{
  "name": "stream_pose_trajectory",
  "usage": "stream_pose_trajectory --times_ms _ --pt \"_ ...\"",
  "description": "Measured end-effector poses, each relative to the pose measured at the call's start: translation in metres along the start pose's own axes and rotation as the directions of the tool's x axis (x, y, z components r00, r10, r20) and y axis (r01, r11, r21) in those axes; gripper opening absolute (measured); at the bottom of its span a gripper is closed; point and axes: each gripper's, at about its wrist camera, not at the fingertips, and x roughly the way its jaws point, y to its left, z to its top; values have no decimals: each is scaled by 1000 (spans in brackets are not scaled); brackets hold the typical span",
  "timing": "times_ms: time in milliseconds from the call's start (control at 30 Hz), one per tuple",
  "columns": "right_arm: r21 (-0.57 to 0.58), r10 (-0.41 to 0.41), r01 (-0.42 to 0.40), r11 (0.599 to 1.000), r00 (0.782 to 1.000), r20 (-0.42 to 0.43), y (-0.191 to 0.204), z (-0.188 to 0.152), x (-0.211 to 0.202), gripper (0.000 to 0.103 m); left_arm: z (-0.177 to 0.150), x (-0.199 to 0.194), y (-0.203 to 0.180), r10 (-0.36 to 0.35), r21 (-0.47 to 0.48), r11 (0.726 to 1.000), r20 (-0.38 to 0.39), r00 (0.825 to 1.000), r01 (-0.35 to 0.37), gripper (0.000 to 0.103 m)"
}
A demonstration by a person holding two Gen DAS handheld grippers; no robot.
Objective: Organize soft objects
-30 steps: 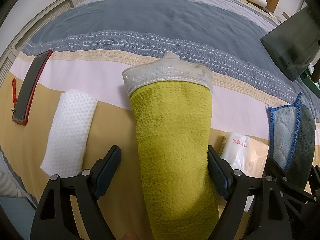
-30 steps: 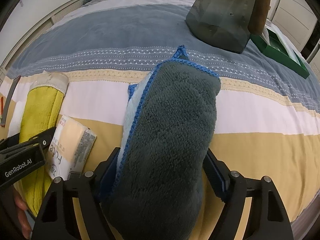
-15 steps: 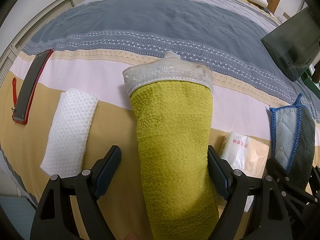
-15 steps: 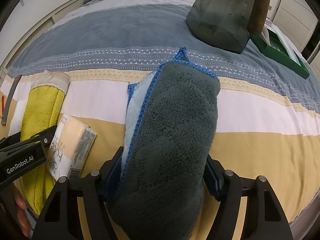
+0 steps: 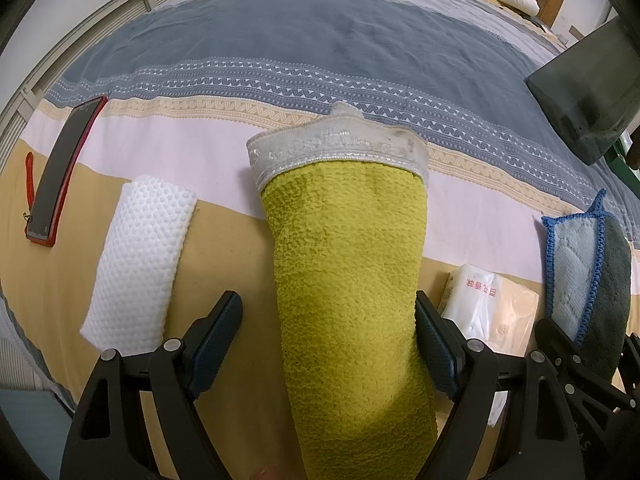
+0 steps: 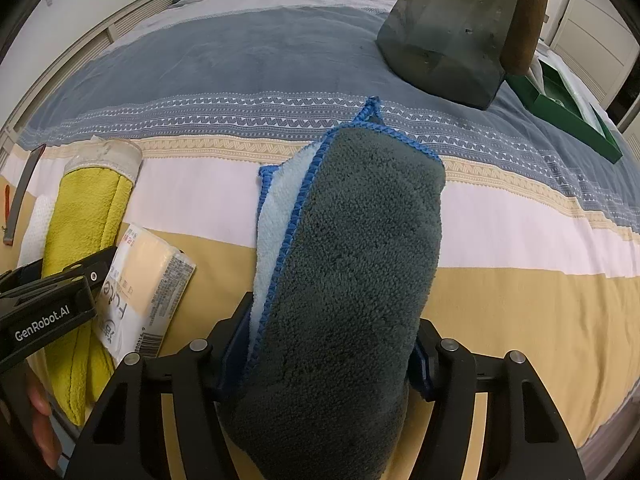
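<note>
A folded yellow-green towel (image 5: 348,280) with a pale woven band lies lengthwise on the striped bedspread (image 5: 320,52). My left gripper (image 5: 326,312) straddles it, open: the right pad rests against the towel's edge and the left pad stands clear of it. A folded dark grey towel (image 6: 360,260) with blue stitched edging and a light blue inner layer sits between the jaws of my right gripper (image 6: 334,336). Those jaws are closing, and both pads press into the towel's sides.
A white waffle cloth (image 5: 144,256) lies left of the yellow towel, with a phone in a red case (image 5: 64,172) beyond it. A tissue pack (image 6: 148,276) sits between the two towels. A dark grey bag (image 6: 452,28) and a green tray (image 6: 568,108) are at the far right.
The right gripper's jaws have drawn in and squeezed the grey towel, which now bulges narrower between the pads. The left gripper and the yellow towel have not moved.
</note>
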Motion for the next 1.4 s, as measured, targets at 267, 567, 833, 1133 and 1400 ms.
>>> stream_pose_trajectory --times_ms 267,567,833,1133,1400 --pt "-14 -4 4 1000 1000 -10 2 0 -2 57 1 1 5 -13 -19 1000 -21 1000 13 80" --pt "-5 16 -17 1000 1000 -18 -3 4 1 55 2 1 8 -13 -26 1000 -35 999 12 80" --pt "-10 32 -33 999 999 -28 -7 7 4 55 8 3 12 -16 -39 999 -62 998 14 79" --pt "-36 37 -39 999 998 -52 -6 13 4 47 12 1 14 -23 -60 998 -95 995 17 68" --pt "-60 37 -41 997 997 -65 -5 20 2 42 16 -4 13 -50 -61 997 -110 993 43 48"
